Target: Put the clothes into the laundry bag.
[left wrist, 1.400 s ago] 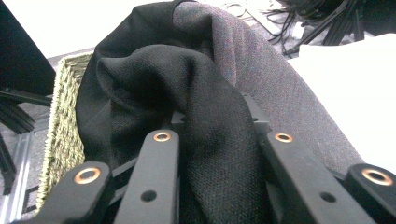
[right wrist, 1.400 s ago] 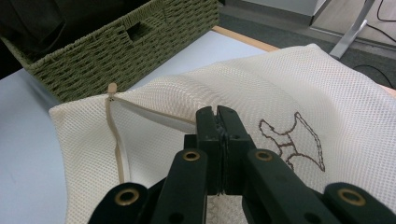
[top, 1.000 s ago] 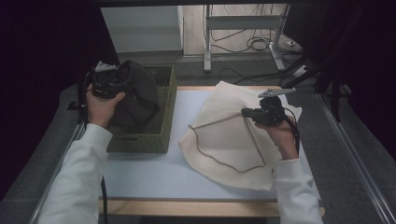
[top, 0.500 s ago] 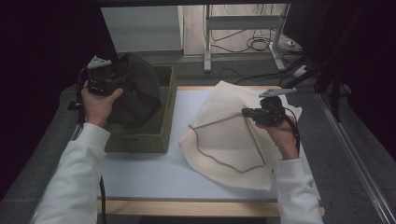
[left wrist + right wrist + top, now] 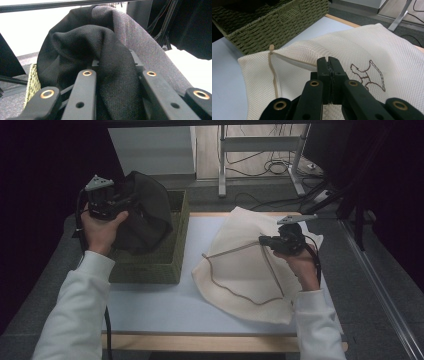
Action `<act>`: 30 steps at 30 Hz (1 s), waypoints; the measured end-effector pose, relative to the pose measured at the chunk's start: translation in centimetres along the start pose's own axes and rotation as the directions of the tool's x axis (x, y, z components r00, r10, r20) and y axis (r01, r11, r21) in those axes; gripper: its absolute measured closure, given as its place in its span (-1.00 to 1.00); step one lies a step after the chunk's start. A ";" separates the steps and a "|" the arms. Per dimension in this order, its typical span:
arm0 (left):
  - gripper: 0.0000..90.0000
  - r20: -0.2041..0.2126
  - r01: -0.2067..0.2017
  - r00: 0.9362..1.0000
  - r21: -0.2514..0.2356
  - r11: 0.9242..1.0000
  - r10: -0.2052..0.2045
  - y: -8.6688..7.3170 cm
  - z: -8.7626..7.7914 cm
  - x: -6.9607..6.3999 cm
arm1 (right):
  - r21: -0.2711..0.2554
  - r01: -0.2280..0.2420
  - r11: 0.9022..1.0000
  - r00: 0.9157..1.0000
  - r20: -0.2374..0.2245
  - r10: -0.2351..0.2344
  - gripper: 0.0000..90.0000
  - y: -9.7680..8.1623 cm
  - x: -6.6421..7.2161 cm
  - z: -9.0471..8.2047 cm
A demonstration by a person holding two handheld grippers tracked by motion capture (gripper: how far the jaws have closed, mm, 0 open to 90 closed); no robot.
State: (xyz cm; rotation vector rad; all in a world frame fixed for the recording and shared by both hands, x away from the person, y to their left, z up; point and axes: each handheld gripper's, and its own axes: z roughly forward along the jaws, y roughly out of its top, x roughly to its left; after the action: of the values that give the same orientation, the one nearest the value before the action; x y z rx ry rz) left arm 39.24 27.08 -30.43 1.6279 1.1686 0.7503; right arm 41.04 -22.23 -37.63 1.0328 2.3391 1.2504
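Rising out of the basket (image 5: 150, 265), the dark garment (image 5: 145, 215) is hanging higher in the left gripper (image 5: 117, 75) than a second ago.
Left jaws are clenching a fold of the garment above the basket at far left; the right gripper (image 5: 328, 67) is staying put, pinching the mesh bag (image 5: 240, 265) at its drawstring (image 5: 273, 75) on the table (image 5: 160, 305). Lifting the garment fully clear of the rim before carrying it right towards the bag's mouth is looking wise.

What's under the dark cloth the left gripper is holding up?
The dark cloth hangs from the left gripper over the green woven basket. Its lower folds hide the basket's inside, so whether anything else lies there cannot be seen.
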 end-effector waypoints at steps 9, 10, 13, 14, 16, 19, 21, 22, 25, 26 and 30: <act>0.66 0.012 -0.005 1.000 -0.015 1.000 0.005 0.2 -0.5 -0.3 | 0.007 -0.002 1.000 1.000 -0.003 0.002 0.98 0.0 0.0 0.0; 0.66 0.016 -0.004 1.000 -0.018 1.000 0.004 0.2 -0.6 -0.3 | 0.006 -0.001 1.000 1.000 -0.002 0.001 0.98 0.0 0.0 0.0; 0.66 0.023 -0.005 1.000 -0.021 1.000 0.005 0.2 -0.7 -0.4 | 0.006 0.000 1.000 1.000 -0.001 0.000 0.98 0.0 0.0 0.0; 0.66 0.024 -0.006 1.000 -0.022 1.000 0.006 0.3 -0.7 -0.5 | 0.005 0.000 1.000 1.000 -0.001 0.000 0.98 0.0 0.0 0.0; 0.66 0.027 -0.004 1.000 -0.028 1.000 0.004 0.3 -0.8 -0.5 | 0.005 0.000 1.000 1.000 -0.001 0.000 0.98 0.0 0.0 0.0; 0.66 0.034 -0.004 0.999 -0.036 0.999 0.005 0.4 -1.1 -0.6 | 0.005 0.000 1.000 1.000 0.000 0.000 0.98 0.0 0.0 0.0; 0.66 0.039 -0.004 0.999 -0.041 0.999 0.006 0.5 -1.3 -0.7 | 0.004 -0.002 1.000 1.000 0.000 0.002 0.98 0.0 0.0 0.0; 0.66 0.039 -0.003 0.999 -0.044 0.999 0.005 0.5 -1.4 -0.7 | 0.004 -0.002 1.000 1.000 0.000 0.002 0.98 0.0 0.0 0.0; 0.66 0.042 -0.004 0.999 -0.051 0.999 0.006 0.6 -1.6 -0.8 | 0.004 -0.001 1.000 1.000 0.001 0.001 0.98 0.0 0.0 0.0; 0.67 0.042 -0.003 0.999 -0.055 0.999 0.005 0.7 -1.7 -0.8 | 0.004 -0.002 1.000 1.000 0.001 0.002 0.98 0.0 0.1 0.0; 0.67 0.048 -0.007 0.999 -0.068 0.998 0.010 0.8 -2.1 -1.1 | 0.003 0.002 1.000 1.000 0.002 -0.002 0.98 0.0 0.0 0.0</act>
State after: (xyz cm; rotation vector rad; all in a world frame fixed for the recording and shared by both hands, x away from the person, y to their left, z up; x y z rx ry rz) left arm 37.29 26.77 -28.87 1.5874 1.0917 0.7439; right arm 41.02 -22.20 -37.65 1.0328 2.3404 1.2446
